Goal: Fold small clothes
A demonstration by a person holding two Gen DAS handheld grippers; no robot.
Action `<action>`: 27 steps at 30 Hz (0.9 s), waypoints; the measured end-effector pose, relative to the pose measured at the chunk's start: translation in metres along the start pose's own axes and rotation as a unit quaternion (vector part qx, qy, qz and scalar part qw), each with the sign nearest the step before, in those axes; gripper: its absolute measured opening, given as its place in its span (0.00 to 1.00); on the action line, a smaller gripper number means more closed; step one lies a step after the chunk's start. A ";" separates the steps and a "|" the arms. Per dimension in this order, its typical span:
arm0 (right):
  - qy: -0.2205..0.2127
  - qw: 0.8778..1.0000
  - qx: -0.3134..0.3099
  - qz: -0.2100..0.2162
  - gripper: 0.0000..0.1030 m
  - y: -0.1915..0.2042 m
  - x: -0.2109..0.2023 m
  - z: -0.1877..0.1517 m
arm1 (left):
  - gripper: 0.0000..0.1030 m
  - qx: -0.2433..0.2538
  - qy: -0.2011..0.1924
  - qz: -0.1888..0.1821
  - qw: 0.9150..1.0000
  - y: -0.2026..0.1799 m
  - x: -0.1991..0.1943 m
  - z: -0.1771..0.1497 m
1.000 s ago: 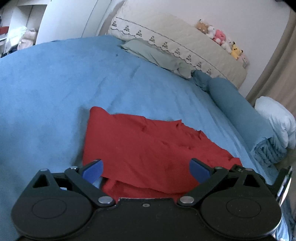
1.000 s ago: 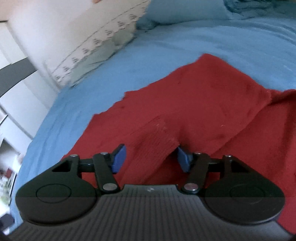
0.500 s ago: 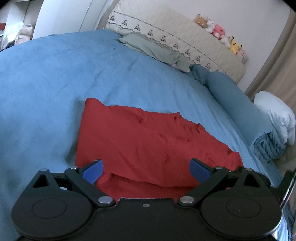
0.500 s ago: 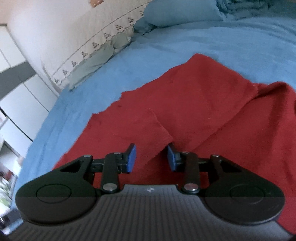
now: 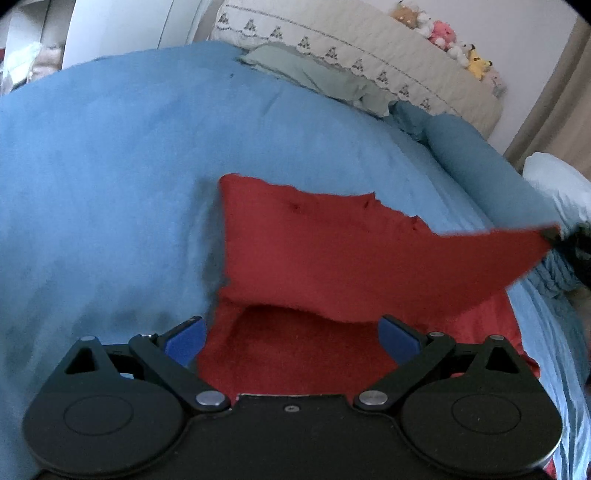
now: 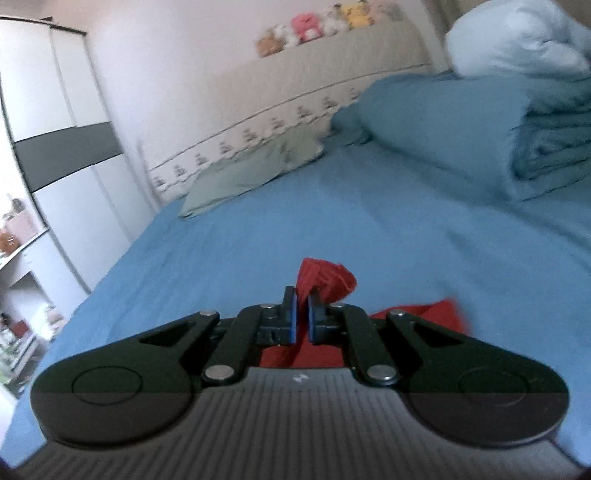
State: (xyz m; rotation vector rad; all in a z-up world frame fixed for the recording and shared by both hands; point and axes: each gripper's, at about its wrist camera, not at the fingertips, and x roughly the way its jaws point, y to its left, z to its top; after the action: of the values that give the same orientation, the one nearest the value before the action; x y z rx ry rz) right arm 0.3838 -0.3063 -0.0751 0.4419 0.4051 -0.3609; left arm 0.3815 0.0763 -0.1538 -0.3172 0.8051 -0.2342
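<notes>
A red garment (image 5: 332,251) lies on the blue bedspread (image 5: 110,166). My left gripper (image 5: 291,338) is open, low over the garment's near edge, its blue pads either side of a raised fold. My right gripper (image 6: 300,310) is shut on a bunched red corner (image 6: 325,277) of the garment and holds it above the bed. In the left wrist view that corner is stretched up and out to the right (image 5: 532,240), where the right gripper (image 5: 554,233) shows as a dark tip.
A green pillow (image 5: 310,70) and a cream headboard (image 5: 369,59) with plush toys (image 5: 443,33) are at the far end. A rolled blue blanket (image 6: 461,122) and white bedding (image 6: 517,37) lie along the right side. A white wardrobe (image 6: 55,129) stands left.
My right gripper closed on a red garment corner and lifted it up and away to the right. The garment's right side now rises off the bed. My left gripper stayed open and low.
</notes>
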 end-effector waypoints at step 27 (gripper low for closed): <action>0.032 0.997 -0.075 -0.017 0.89 -0.044 0.005 -0.078 | 0.98 0.061 -0.009 0.203 0.977 0.029 0.022 -0.002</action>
State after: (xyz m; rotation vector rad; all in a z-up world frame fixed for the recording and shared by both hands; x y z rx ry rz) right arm 0.3468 -0.3077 -0.1568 0.3009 0.4983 -0.3478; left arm 0.3972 0.0954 -0.1806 -0.0339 0.8164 0.1023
